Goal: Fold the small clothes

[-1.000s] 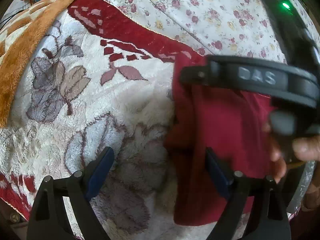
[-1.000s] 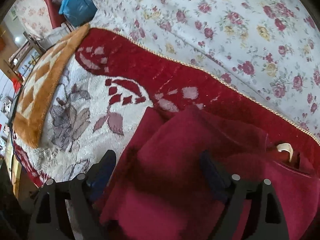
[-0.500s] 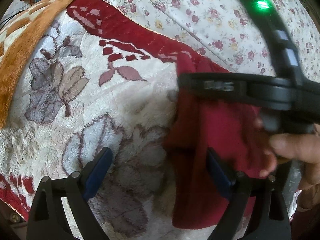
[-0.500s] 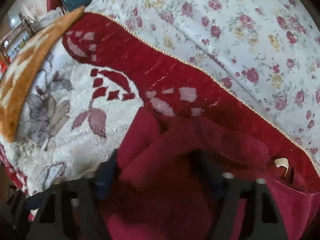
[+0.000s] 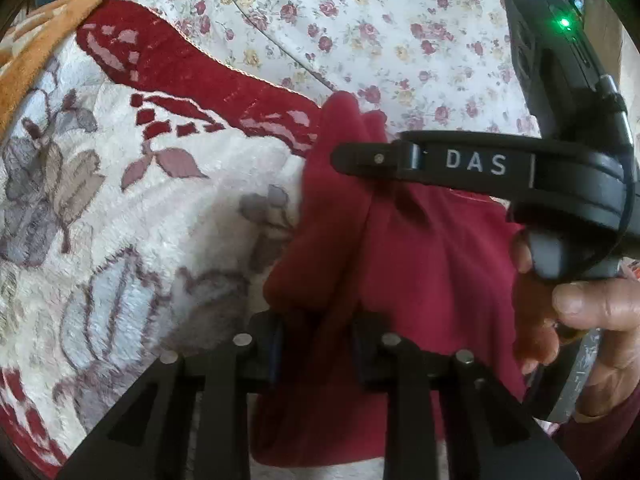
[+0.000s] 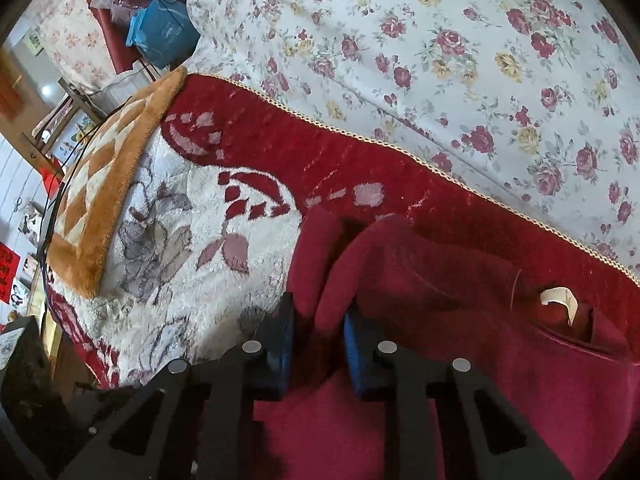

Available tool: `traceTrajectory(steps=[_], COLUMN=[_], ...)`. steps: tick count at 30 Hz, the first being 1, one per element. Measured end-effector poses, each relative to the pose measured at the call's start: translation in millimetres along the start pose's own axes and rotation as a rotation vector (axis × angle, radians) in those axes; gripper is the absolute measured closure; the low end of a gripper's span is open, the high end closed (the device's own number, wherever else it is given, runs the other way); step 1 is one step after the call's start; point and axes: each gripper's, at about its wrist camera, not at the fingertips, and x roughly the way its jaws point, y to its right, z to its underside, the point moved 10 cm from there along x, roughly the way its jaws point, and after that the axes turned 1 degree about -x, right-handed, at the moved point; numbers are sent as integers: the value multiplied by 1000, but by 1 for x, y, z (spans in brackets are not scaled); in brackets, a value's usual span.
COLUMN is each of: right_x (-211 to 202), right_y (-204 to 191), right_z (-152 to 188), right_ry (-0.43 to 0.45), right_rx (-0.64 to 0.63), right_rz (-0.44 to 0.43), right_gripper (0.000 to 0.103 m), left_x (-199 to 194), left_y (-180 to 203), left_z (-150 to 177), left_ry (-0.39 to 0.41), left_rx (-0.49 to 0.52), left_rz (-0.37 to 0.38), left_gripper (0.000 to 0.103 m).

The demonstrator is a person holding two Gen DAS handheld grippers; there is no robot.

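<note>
Since that dark red garment (image 5: 420, 248) is soft fleecy stuff, you're dealing with something light and floppy that droops wherever you aren't holding it, not slippery and not at all fragile. It's lying crumpled on the plush flowered blanket (image 5: 160, 208) on the bed, with the rose-print sheet (image 5: 360, 28) behind it. Your left claw (image 5: 316, 344) is closing with a bunched ridge of the cloth between its blue pads, near the garment's left edge. Over on the right, the right claw (image 6: 318, 340) is closing the same way on a raised fold, fabric pinched between its pads too. I'd say grab at an edge or seam rather than a fat bunch, since thick folds can slide out layer by layer. The collar with the white tag (image 6: 560, 298) looks like a decent landmark for lining things up
</note>
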Motion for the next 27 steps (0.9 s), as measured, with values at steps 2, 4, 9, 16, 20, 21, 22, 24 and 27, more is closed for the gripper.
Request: traceTrajectory(steps=[2,4,9,16,20,21,22,24,27], right_x=[-2,-2,-3,-1,3,5,7,12,21], right_y=[1,1,3,0,-2,-4,-5,-5,-10], right_z=[1,1,2,3,3,2,2,0,-4], right_ry=[-6,-9,-8,-22,-51,-65,-78,-97,-116], right_rx=[-6,-6,9,8,2,3,12,51,66], right_rz=[4,4,-3,6,8,4,2,-1,1], right_gripper=[80,80,80,77,69,55,35,19,18], left_x=[0,0,-2,-6,-6,-7,-7,-7,-8], left_y=[3,5,8,8,8,9,9,9,9], left_z=[1,1,1,2,3,3,3,3,4], left_ry=[4,8,8,11,11,11,11,11,8], left_rx=[34,44,51,42,44,45,44,39,35], left_rz=[-24,-29,-39,-27,-27,-28,-26,-19,-10], left_gripper=[79,80,80,83,84,84,84,84,84])
